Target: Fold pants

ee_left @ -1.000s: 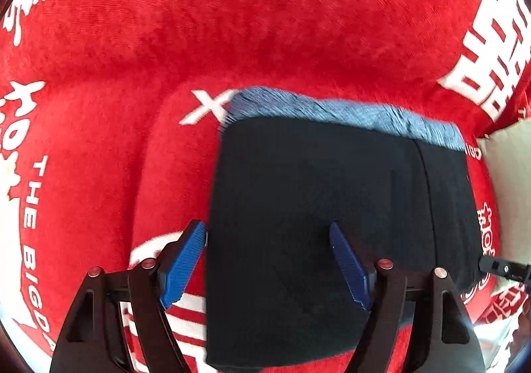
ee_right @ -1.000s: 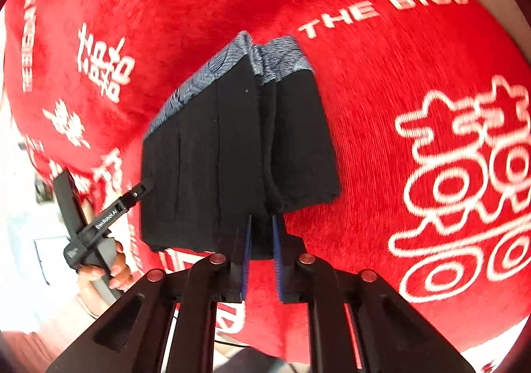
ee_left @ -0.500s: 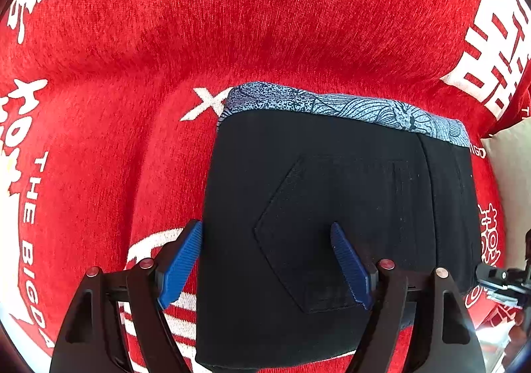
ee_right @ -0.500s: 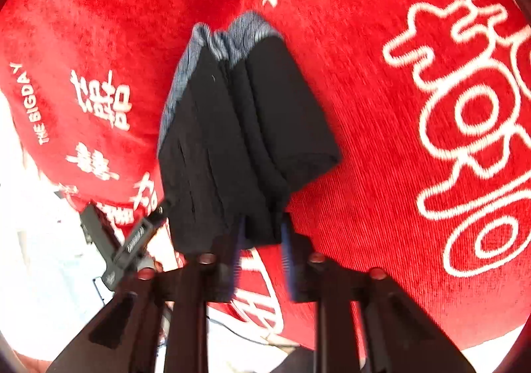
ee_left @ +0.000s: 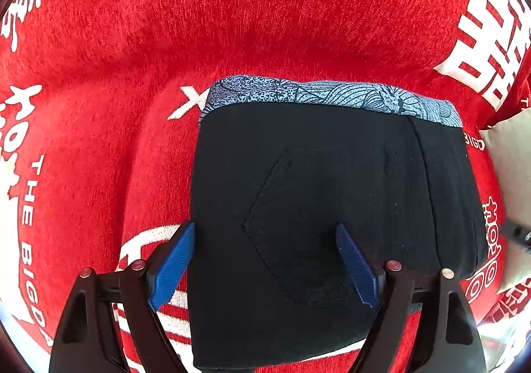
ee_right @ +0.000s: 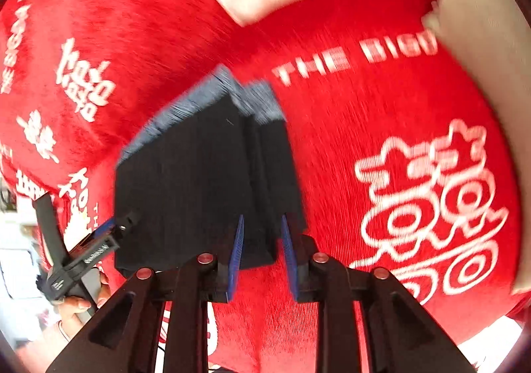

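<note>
A red plush cover with white printed characters and letters (ee_left: pixel 99 107) spreads under everything; what it lies on — a bed, a sofa or something else — cannot be told. On it rest the black pants with a blue-grey patterned waistband (ee_left: pixel 332 200), already brought down to a compact, roughly square packet, waistband at the far edge, a stitched pocket facing up. The folding looks all but finished; what may be left is a last tidy of the layered right edge and taking both tools away.

The left claw (ee_left: pixel 265 263) hangs over the near left part of the packet with its blue pads spread wide, one outside the left edge, the other above the pocket, gripping nothing. The right claw (ee_right: pixel 262 253) has just been opening: its pads stand a little apart astride the near right corner of the packet, and they seem no longer to press the cloth, though blur makes this hard to judge.

The right wrist view is smeared by motion, so the layers at the right edge cannot be counted. The packet's near edge runs behind the left claw's arms. A pale cushion (ee_right: pixel 481 41) is cut off at the right.
</note>
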A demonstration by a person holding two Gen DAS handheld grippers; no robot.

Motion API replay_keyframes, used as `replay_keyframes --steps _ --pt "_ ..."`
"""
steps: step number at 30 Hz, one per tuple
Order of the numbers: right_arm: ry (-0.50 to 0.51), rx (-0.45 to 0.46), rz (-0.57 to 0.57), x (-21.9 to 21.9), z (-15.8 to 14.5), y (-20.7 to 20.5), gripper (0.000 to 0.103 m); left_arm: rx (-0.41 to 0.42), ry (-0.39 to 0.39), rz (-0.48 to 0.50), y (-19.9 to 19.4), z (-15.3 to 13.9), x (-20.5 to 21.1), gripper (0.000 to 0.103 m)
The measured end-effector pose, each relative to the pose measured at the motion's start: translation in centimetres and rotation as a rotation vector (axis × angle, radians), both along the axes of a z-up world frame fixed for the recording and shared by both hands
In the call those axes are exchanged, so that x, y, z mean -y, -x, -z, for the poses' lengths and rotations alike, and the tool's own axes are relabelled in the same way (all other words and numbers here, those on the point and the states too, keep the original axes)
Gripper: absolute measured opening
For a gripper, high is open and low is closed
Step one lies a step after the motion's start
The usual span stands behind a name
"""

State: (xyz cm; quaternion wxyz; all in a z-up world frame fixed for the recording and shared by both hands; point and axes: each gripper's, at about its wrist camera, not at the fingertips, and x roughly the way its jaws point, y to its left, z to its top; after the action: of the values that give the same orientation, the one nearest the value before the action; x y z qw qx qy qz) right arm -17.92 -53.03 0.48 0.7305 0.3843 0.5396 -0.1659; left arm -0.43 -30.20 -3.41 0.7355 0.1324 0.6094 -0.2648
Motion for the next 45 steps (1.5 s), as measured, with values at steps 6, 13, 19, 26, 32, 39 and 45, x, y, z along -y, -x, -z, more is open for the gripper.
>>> replay_keyframes --steps 6,13,19,26,32,39,45 --pt "0.091 -0.024 -0.168 -2.4 -0.1 -5.4 0.045 0.005 -0.001 -0.004 0.1 0.0 -0.1 0.087" --pt "0.167 -0.131 -0.240 -3.6 4.3 -6.8 0.058 -0.027 0.013 -0.024 -0.4 0.4 -0.4 0.090" --pt "0.139 -0.137 -0.225 -2.9 4.3 -6.8 0.059 -0.061 0.006 -0.036 -0.8 0.7 -0.6 0.097" --pt "0.124 -0.126 -0.226 -2.4 3.9 -7.1 0.063 -0.059 -0.004 -0.016 -0.9 0.8 -0.4 0.097" --pt "0.056 -0.080 -0.216 -0.6 3.2 -5.7 0.073 -0.063 0.005 0.028 -1.9 0.0 -0.1 0.097" --pt "-0.173 0.045 -0.160 5.9 5.5 -3.1 0.079 -0.222 0.130 0.084 -6.0 1.5 -1.6 0.097" --pt "-0.384 0.113 -0.190 6.7 9.2 -2.4 0.079 -0.409 0.206 0.160 -6.7 4.5 -1.4 0.097"
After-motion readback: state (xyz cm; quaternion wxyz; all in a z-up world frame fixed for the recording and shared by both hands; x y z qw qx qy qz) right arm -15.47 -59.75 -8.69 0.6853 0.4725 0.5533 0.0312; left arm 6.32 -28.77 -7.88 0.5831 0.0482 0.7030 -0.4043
